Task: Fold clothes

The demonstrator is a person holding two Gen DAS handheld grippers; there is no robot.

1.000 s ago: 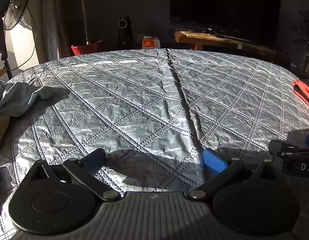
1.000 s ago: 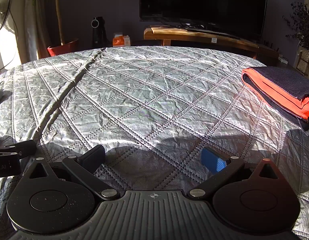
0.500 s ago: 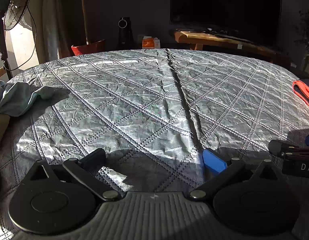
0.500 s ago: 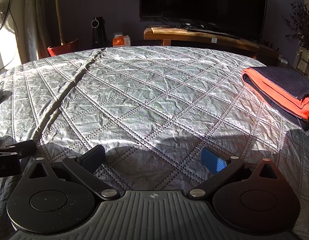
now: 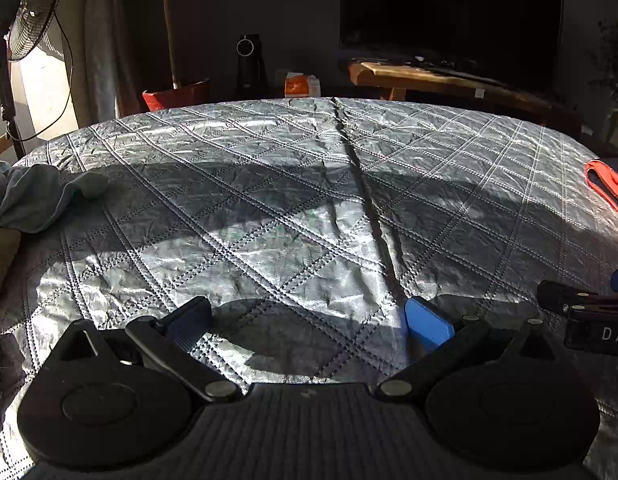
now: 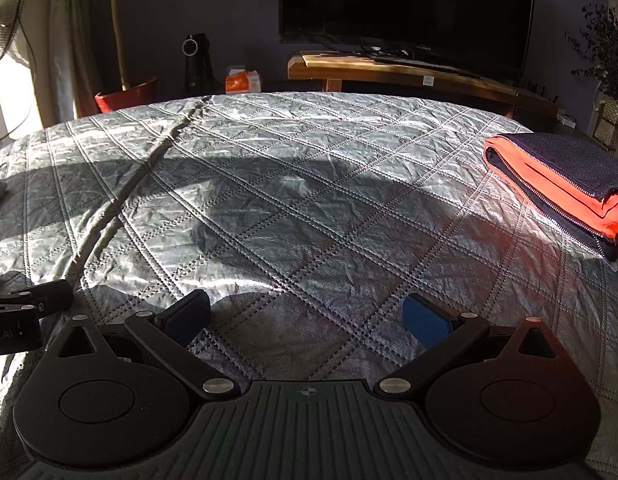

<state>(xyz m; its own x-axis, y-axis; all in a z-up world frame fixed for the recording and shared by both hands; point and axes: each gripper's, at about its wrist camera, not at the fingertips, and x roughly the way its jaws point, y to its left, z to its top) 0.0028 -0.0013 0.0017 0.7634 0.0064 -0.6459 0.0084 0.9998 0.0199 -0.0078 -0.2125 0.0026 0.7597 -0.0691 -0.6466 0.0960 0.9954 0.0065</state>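
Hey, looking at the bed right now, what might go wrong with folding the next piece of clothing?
1. The crumpled teal garment sits at the bed's far left edge, so a one-sided pull may drag it off the quilt.
2. Both the left gripper and right gripper are open and close together; they might collide.
3. Sweeping right may disturb the folded orange and navy stack.

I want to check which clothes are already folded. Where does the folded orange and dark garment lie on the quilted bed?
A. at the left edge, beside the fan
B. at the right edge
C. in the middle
B: the right wrist view shows the folded orange and dark garment at the right edge of the quilted bed.
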